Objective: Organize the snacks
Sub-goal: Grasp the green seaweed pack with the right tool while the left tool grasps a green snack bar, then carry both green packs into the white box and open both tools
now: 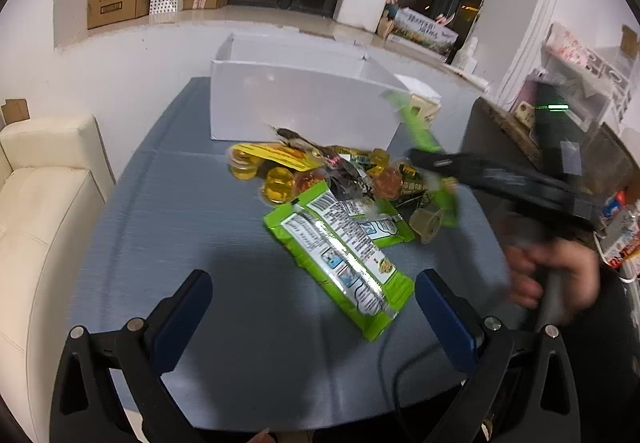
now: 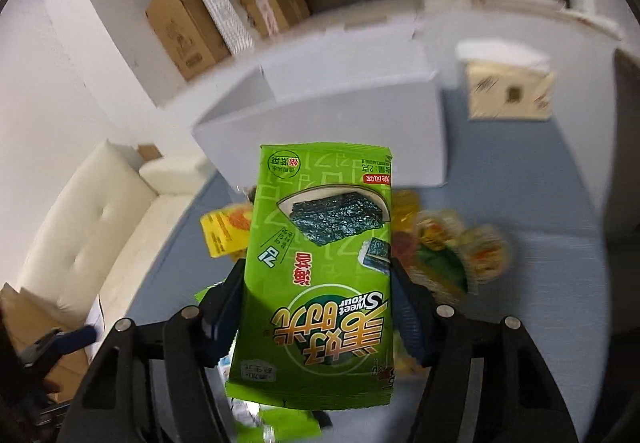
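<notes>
Blue table (image 1: 168,227); right gripper (image 2: 316,307) clamps seaweed packet (image 2: 320,275); left gripper (image 1: 314,307) agape.

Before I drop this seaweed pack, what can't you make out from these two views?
- Inside of the white box: hidden by its own front wall in both views.
- Snack pile: partly blocked in the right wrist view by the seaweed pack held in the right gripper; the rest is blurred.
- Right gripper in the left wrist view: motion-blurred, jaws unreadable.
- Labels in the pile: too small.
</notes>
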{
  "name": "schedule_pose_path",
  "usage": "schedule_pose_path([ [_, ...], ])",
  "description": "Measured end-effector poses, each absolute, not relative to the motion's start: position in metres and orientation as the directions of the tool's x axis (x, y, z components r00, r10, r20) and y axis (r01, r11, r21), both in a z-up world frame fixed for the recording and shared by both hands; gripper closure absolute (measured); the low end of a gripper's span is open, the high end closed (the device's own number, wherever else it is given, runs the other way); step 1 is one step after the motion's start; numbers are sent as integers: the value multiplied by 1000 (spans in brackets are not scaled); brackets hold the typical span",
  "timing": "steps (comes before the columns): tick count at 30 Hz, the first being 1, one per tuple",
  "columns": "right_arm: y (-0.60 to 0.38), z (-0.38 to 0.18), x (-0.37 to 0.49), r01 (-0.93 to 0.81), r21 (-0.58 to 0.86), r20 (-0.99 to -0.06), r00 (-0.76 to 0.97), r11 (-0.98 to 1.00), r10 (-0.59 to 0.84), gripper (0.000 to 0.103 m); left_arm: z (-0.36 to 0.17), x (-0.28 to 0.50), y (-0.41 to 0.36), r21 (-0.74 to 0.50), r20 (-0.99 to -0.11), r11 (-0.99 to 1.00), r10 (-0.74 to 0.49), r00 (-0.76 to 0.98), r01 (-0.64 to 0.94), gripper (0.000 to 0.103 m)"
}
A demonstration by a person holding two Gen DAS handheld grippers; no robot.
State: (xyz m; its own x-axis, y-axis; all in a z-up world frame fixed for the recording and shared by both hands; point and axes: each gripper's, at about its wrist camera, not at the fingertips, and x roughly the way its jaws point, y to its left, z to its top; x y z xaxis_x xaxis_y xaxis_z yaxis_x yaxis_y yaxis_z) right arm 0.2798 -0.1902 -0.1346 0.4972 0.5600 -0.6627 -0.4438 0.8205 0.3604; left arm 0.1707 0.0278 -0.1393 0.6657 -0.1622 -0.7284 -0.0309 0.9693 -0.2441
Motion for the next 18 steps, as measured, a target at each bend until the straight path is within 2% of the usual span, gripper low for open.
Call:
schedule_pose_path([
  [8, -249, -100, 226, -393, 289, -610, 627, 873, 484, 32, -171, 221, -17, -177, -789, 980, -89, 607, -86, 0],
  [18, -290, -101, 196, -340, 308, -590, 664, 888, 459, 32, -218, 259, -46, -109, -860, 975, 5, 510, -193, 0],
])
